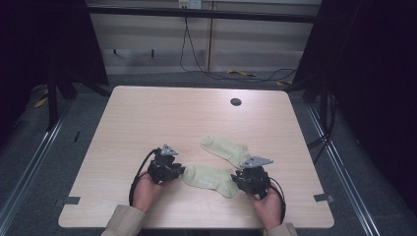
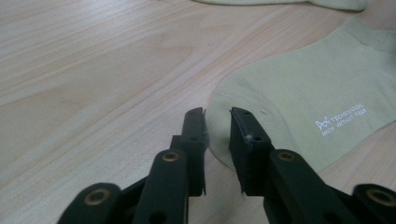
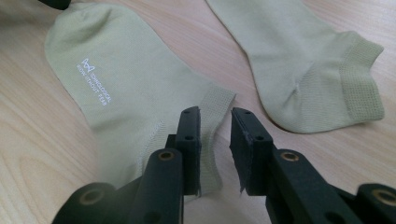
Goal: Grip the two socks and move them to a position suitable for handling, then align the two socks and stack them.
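High view: the near sock (image 1: pixel 209 178) lies flat at the table's (image 1: pixel 147 118) front edge betw. your left gripper (image 1: pixel 178 172) and right gripper (image 1: pixel 239 178); second sock (image 1: pixel 227 150) lies just behind. Left gripper view: jaws parted, straddling the toe edge, nothing clamped yet. It's prob. light, limp, non-fragile; pinch the edge. White print (image 2: pixel 341 119) reads approx. "TECHNOLOGICAL…", rest too small. Right gripper view: jaws apart over the ribbed cuff (image 3: pixel 215 105), a good grip pt.
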### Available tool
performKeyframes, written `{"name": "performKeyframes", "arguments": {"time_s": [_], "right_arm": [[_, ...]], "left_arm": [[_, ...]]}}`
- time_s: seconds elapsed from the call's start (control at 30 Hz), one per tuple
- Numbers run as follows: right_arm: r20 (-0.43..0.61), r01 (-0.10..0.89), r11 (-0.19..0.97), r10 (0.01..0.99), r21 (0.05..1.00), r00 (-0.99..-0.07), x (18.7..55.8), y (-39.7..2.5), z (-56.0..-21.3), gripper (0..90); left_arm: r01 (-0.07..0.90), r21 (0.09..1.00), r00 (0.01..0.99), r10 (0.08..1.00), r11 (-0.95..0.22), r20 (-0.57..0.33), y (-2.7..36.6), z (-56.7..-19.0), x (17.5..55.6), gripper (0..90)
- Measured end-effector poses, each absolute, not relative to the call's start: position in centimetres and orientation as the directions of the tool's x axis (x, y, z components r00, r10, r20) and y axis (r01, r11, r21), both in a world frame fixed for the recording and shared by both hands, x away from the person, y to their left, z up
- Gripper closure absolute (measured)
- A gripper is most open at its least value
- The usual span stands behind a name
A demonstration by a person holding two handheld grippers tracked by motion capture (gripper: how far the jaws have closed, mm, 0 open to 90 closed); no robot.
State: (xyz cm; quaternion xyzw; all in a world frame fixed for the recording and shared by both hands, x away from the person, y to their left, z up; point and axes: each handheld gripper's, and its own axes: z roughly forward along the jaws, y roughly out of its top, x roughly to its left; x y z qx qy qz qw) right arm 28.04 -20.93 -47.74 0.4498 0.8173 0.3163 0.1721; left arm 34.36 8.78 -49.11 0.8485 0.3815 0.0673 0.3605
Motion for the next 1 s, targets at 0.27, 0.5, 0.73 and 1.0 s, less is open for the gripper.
{"name": "performKeyframes", "arguments": {"time_s": [0.27, 0.5, 0.73, 1.0], "right_arm": [[0.002, 0.640, 0.393, 0.851, 0.660, -0.524, 27.1, -20.8, -47.6, 74.7], [-0.004, 0.656, 0.394, 0.859, 0.644, -0.512, 27.1, -21.0, -47.8, 74.4], [0.014, 0.678, 0.385, 0.864, 0.626, -0.503, 27.3, -21.2, -48.1, 79.3], [0.061, 0.692, 0.363, 0.860, 0.625, -0.506, 27.5, -21.4, -48.1, 87.4]], "left_arm": [[0.607, 0.653, 0.695, 0.701, -0.453, -0.159, 8.6, -49.1, 34.3, 80.4], [0.609, 0.647, 0.697, 0.698, -0.458, -0.162, 8.5, -49.1, 34.3, 80.3], [0.607, 0.637, 0.700, 0.700, -0.476, -0.144, 8.2, -49.3, 34.3, 83.8], [0.593, 0.637, 0.705, 0.700, -0.492, -0.116, 7.7, -49.0, 34.2, 90.0]]}}
